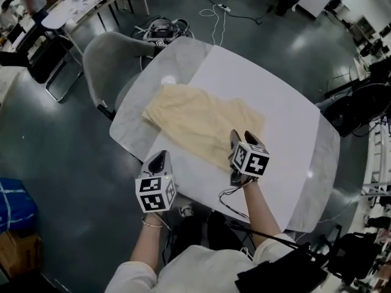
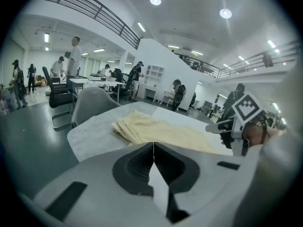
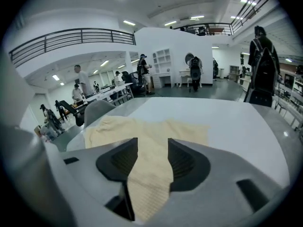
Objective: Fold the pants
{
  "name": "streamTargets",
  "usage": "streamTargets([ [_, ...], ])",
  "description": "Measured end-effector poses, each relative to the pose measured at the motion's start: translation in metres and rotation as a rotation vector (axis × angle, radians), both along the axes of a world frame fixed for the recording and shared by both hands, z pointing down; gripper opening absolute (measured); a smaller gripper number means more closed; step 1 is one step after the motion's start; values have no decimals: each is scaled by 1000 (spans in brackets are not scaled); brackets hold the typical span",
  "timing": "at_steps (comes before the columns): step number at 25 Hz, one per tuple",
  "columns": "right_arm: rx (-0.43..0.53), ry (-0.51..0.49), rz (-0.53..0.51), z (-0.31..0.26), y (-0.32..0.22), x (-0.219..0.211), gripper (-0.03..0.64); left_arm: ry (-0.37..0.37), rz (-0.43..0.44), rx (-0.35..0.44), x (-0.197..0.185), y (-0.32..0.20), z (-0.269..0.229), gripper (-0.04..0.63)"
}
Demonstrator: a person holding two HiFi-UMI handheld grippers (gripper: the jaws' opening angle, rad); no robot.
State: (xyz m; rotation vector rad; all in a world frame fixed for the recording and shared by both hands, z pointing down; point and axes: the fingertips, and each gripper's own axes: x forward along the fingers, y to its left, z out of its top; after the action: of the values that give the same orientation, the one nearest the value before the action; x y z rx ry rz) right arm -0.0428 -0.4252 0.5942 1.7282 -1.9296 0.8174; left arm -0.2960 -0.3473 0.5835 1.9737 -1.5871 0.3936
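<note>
Pale yellow pants (image 1: 195, 124) lie flat and partly folded on the white table (image 1: 275, 102), waistband toward the far left. My right gripper (image 1: 242, 137) hovers over their near end. In the right gripper view its jaws (image 3: 152, 155) stand open, and the cloth (image 3: 142, 126) shows through the gap without being pinched. My left gripper (image 1: 157, 159) hangs at the table's near-left edge, short of the pants. In the left gripper view it (image 2: 154, 148) is shut with nothing in it; the pants (image 2: 156, 131) lie ahead and the right gripper (image 2: 236, 122) is off to the right.
A grey chair (image 1: 110, 60) stands against the table's far-left side. Cables (image 1: 217, 14) trail over the dark floor beyond. A blue box (image 1: 12, 203) sits on the floor at the left. Desks and people fill the background. The table's rim is grey marbled (image 1: 131, 112).
</note>
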Motion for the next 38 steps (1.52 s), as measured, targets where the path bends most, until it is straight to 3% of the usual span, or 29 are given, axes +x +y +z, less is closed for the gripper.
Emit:
streamTargets([
  [6, -64, -16, 139, 37, 33, 85, 192, -5, 78, -39, 63, 4, 19, 8],
  [10, -104, -28, 181, 64, 43, 111, 192, -19, 98, -63, 84, 8, 36, 9],
  [22, -193, -73, 194, 109, 35, 117, 147, -47, 62, -111, 86, 8, 60, 8],
  [33, -208, -47, 172, 102, 34, 113, 25, -27, 17, -129, 69, 11, 61, 9],
  [38, -186, -50, 151, 71, 31, 109, 15, -34, -19, -103, 52, 11, 45, 8],
])
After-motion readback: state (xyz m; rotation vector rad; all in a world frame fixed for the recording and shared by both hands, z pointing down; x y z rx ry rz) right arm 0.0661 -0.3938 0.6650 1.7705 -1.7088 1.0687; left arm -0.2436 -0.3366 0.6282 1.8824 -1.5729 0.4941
